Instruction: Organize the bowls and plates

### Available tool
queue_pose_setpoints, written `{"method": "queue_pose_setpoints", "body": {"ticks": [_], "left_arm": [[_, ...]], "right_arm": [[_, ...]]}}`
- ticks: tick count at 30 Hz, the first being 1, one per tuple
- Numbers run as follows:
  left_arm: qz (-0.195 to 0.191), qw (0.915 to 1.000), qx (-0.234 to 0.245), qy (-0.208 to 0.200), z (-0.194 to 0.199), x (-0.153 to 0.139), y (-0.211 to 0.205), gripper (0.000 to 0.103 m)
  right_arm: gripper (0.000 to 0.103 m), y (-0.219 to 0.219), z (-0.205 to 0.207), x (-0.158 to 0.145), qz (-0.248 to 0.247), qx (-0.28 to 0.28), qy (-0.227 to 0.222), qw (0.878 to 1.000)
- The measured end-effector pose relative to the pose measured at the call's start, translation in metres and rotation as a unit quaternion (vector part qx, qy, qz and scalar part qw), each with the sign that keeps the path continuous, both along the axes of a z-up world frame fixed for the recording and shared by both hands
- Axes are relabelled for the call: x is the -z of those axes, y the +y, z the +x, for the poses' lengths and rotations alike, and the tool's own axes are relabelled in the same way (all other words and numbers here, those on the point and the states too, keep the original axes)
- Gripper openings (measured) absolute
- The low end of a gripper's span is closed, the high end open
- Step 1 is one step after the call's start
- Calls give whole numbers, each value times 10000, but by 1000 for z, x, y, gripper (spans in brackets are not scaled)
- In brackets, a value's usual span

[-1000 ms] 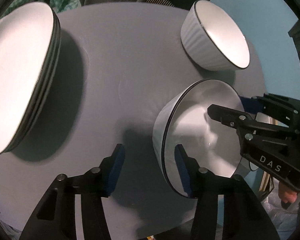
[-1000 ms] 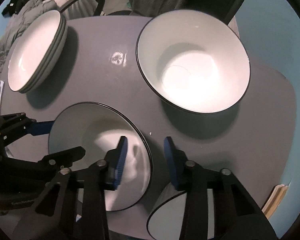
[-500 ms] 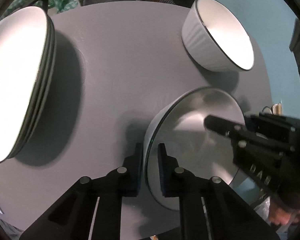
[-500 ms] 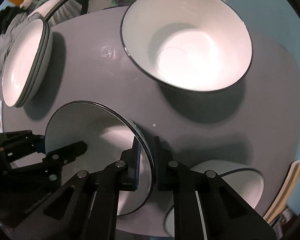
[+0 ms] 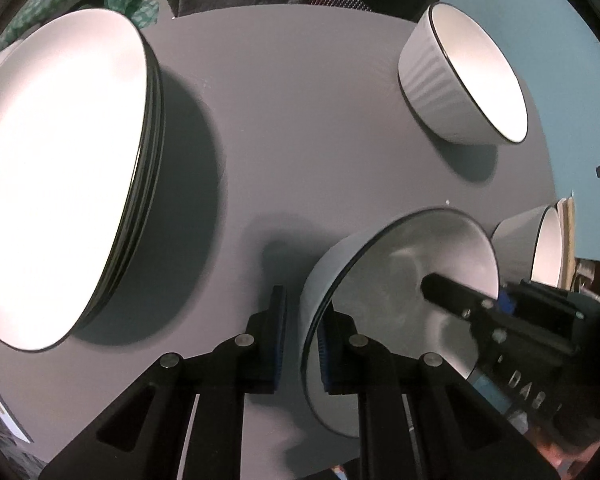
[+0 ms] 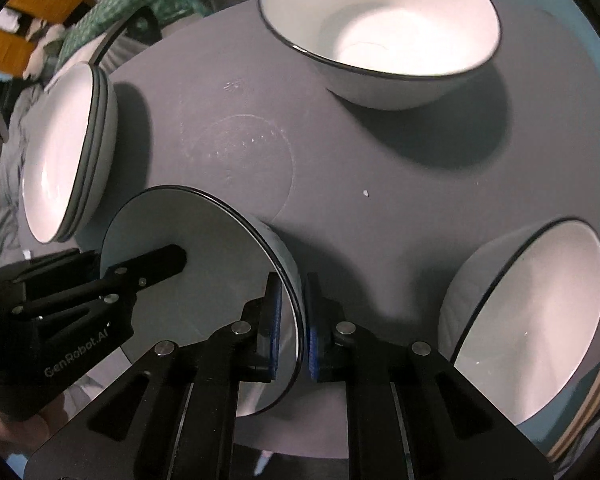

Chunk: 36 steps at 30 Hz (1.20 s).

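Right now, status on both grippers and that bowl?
Left gripper and right gripper shut on opposite rims of the shallow bowl. Plate stack left, two deep bowls beyond and right.

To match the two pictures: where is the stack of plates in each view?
Left wrist view: stack of plates fills the left side, large and bright.
Right wrist view: same stack, smaller, at the left edge.
Shared landmark: the bowl gripped at both rims.

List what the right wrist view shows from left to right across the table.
Stack of plates → held bowl, gripped on opposite rims by the left gripper and right gripper → large bowl at the far side → bowl at the right edge.
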<state>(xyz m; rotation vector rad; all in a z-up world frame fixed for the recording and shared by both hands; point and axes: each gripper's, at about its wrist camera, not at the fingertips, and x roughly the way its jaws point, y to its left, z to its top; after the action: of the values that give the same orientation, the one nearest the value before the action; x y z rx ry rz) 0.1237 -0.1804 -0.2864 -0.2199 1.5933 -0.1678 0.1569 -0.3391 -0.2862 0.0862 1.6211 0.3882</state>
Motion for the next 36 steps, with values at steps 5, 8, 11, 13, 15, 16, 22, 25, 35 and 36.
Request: {"method": "queue_pose_setpoints", "body": {"ticks": [5, 8, 11, 13, 15, 16, 22, 25, 35, 36], "left_arm": [[-70, 9999, 78, 13, 3, 3, -9, 14], [-57, 9998, 203, 4, 5, 4, -12, 14], [-41, 9996, 262, 17, 8, 3, -15, 14], [-40, 9996, 268, 17, 8, 3, -14, 14], [-84, 9996, 261, -3, 5, 1, -6, 14], [-97, 9996, 261, 1, 4, 0, -26, 14], [-251, 9991, 298, 152, 4, 5, -30, 14], [-196, 9993, 297, 105, 3, 4, -33, 14], [-123, 9997, 141, 152, 4, 8, -20, 12], [-126, 9997, 131, 136, 5, 6, -20, 12]], "right_arm": [[11, -16, 19, 4, -5, 219, 40, 9998], [11, -13, 13, 11, 48, 296, 43, 9995], [11, -9, -3, 17, 63, 386, 95, 9992], [11, 2, -12, 15, 46, 424, 101, 9990], [11, -1, -14, 15, 53, 461, 124, 9988], [11, -2, -15, 15, 78, 473, 138, 9988], [11, 14, -11, 22, 64, 502, 141, 9986], [11, 12, -12, 20, 19, 492, 148, 9987], [8, 5, -14, 12, -23, 431, 40, 9991], [8, 10, -11, 13, -1, 431, 31, 9991]]}}
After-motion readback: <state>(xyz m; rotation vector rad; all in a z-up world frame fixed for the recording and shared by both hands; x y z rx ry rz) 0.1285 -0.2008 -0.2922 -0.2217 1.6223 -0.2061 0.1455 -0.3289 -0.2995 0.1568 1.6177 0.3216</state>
